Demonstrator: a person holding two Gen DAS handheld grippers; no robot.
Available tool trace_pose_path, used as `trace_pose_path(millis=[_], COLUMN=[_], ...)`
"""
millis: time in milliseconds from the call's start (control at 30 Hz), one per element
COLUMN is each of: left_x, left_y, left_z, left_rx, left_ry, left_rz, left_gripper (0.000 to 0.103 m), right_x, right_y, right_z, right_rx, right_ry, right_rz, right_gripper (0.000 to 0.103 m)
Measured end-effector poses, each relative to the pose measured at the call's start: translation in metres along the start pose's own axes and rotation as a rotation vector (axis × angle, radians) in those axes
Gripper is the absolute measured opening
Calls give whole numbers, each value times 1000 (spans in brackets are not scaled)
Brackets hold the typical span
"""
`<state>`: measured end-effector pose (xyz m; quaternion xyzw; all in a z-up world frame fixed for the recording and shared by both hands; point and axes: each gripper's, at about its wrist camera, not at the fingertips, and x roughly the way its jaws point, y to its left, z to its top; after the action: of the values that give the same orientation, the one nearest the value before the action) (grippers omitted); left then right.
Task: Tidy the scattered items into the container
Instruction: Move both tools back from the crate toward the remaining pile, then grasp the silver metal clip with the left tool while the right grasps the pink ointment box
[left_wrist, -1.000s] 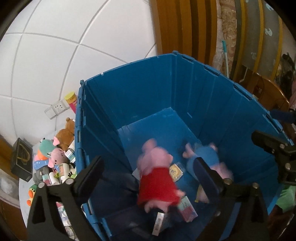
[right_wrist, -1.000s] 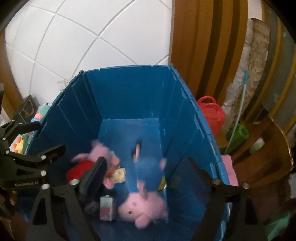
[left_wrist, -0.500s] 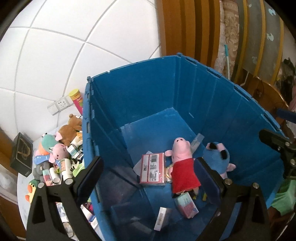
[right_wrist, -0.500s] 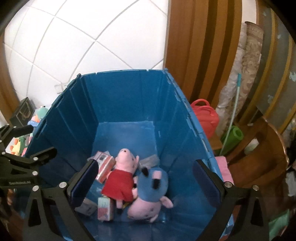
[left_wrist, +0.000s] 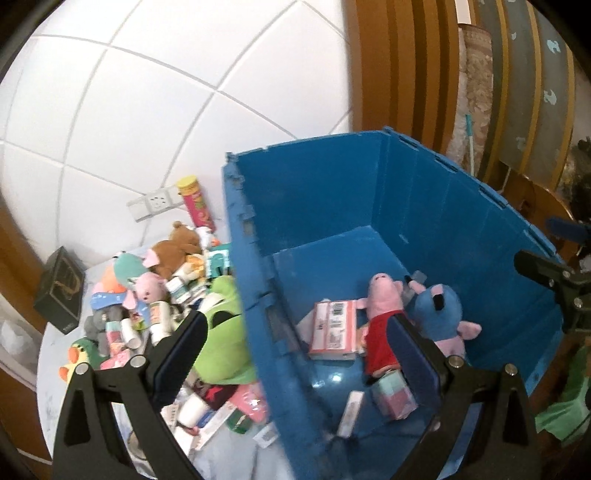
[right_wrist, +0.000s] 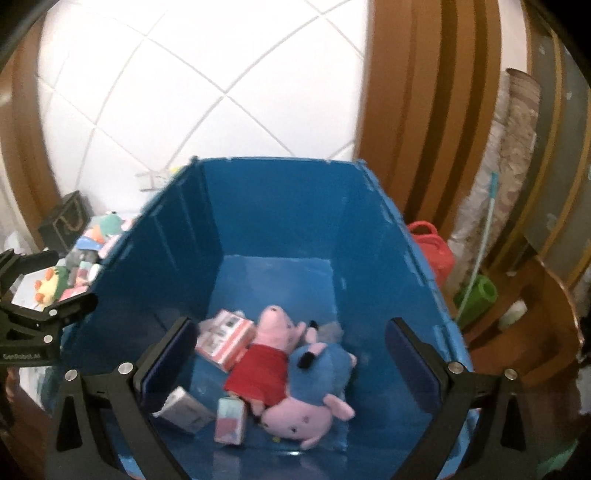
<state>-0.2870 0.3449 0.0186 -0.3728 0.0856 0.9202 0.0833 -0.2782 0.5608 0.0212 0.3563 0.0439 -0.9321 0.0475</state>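
The blue bin (left_wrist: 332, 206) (right_wrist: 277, 210) holds a pink pig plush in a red dress (left_wrist: 384, 314) (right_wrist: 269, 354). Beside it lie a pig plush in blue (left_wrist: 439, 310) (right_wrist: 317, 387), a pink-and-white box (left_wrist: 332, 325) (right_wrist: 225, 338) and small cartons. My left gripper (left_wrist: 295, 354) hangs open and empty over the bin's left wall. My right gripper (right_wrist: 291, 365) stands wide open above the bin, holding nothing. Left of the bin lies a pile of scattered items: a green plush (left_wrist: 221, 332), a brown bear (left_wrist: 177, 247), a pink tube (left_wrist: 197, 208) and small bottles.
A black box (left_wrist: 61, 288) stands at the pile's far left, below a wall socket (left_wrist: 155, 201) on the tiled wall. Right of the bin are a red bag (right_wrist: 432, 251), a green roll (right_wrist: 476, 295) and a wooden chair (right_wrist: 535, 314).
Both pig plushes fell and came to rest on the bin floor. The left gripper slid left, bringing the pile into view. The right gripper's jaws widened and it backed off a little.
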Motion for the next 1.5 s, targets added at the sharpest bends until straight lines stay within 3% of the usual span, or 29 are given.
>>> trace_pose_path(millis=[267, 533, 700, 833, 933, 1100, 1267, 1367, 1500], left_x=[-28, -52, -53, -41, -25, 1, 32, 49, 69], left_y=[97, 239, 315, 360, 383, 401, 393, 385, 375], left_z=[-57, -151, -211, -257, -286, -327, -359, -374, -387], left_rx=[-77, -168, -210, -237, -248, -287, -322, -342, -357], left_ry=[-14, 13, 59, 101, 153, 234, 311, 352, 402], left_rz=[118, 296, 324, 289, 269, 231, 196, 187, 184], left_gripper=[99, 99, 99, 99, 99, 99, 98, 90, 83], right_x=[-9, -30, -35, -28, -7, 48, 94, 108, 130], right_y=[52, 128, 201, 265, 308, 362, 388, 400, 412], right_z=[-12, -29, -32, -39, -52, -91, -127, -147, -169], right_rx=[-20, 61, 83, 77, 61, 38, 13, -13, -51], right_ry=[-63, -158, -195, -190, -128, 59, 195, 254, 321], right_rz=[100, 228, 278, 292, 310, 337, 345, 358, 385], right_gripper=[103, 103, 103, 103, 103, 103, 103, 102, 80])
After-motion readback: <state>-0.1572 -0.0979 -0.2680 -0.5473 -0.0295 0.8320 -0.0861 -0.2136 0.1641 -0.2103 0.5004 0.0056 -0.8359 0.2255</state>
